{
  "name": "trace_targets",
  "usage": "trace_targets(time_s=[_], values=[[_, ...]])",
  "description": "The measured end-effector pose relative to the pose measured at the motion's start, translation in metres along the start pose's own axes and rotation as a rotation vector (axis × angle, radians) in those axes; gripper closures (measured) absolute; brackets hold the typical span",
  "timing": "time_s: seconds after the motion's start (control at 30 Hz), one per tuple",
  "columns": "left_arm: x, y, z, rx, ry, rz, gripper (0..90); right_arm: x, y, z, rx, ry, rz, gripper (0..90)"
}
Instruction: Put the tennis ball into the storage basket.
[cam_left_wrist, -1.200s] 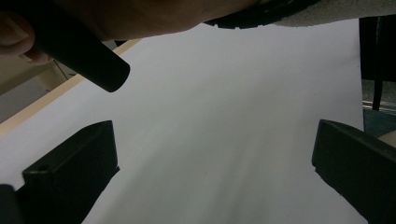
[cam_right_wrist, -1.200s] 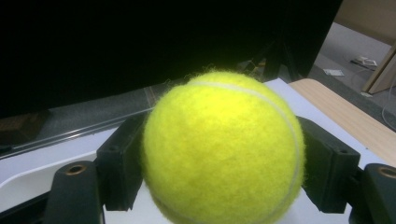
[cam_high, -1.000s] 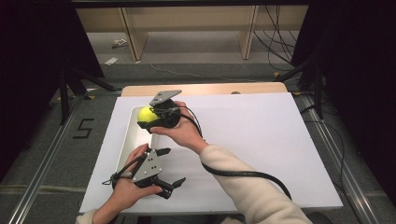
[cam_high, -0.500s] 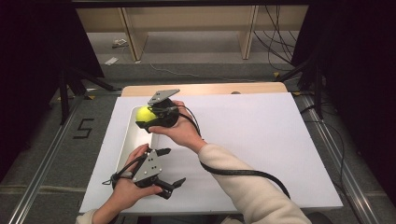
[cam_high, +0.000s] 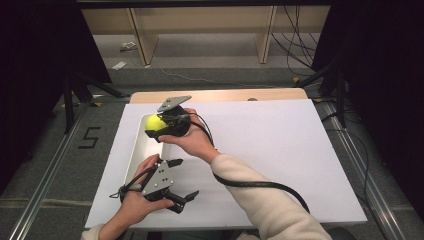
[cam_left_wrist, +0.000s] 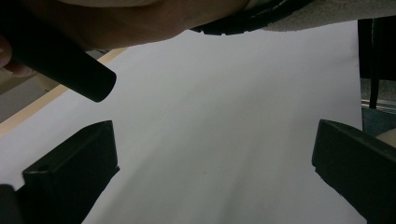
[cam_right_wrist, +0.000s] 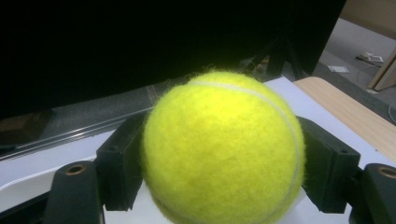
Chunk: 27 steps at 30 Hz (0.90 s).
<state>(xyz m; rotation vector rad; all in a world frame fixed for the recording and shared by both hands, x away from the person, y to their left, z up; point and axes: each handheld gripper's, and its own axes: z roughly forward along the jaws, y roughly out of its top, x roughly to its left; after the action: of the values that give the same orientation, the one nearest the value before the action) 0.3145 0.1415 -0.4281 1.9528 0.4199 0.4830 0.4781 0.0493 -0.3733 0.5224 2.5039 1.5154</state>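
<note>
A yellow tennis ball (cam_high: 153, 122) is clamped between the black jaws of my right gripper (cam_high: 158, 126), held in the air over the far end of a white tray (cam_high: 134, 155). The right gripper view has the ball (cam_right_wrist: 224, 149) close up, a jaw pressed on each side of it, inside my right gripper (cam_right_wrist: 223, 161). My left gripper (cam_high: 182, 178) rests low near the table's front edge, right of the tray, open with nothing between its jaws. In its own view the left gripper (cam_left_wrist: 210, 172) has its jaws spread wide over bare white surface.
A white sheet (cam_high: 280, 150) covers the table, with a strip of wooden top (cam_high: 225, 95) at the far edge. The right forearm and its black cable (cam_high: 250, 184) cross above the left gripper. Dark curtains and floor rails flank the table.
</note>
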Motion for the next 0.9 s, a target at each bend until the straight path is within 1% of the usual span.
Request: trace_targets(time_s=[0.37,0.9], values=[[-0.0002,-0.0001,0.0003,0.001,0.002,0.005,0.0,0.0008,0.0043,0.0017,0.001,0.004,-0.011,26.7],[-0.0008,-0.0001,0.0008,0.006,-0.003,0.009,0.0,0.0020,0.0051,0.0066,0.010,0.015,-0.012,26.7]])
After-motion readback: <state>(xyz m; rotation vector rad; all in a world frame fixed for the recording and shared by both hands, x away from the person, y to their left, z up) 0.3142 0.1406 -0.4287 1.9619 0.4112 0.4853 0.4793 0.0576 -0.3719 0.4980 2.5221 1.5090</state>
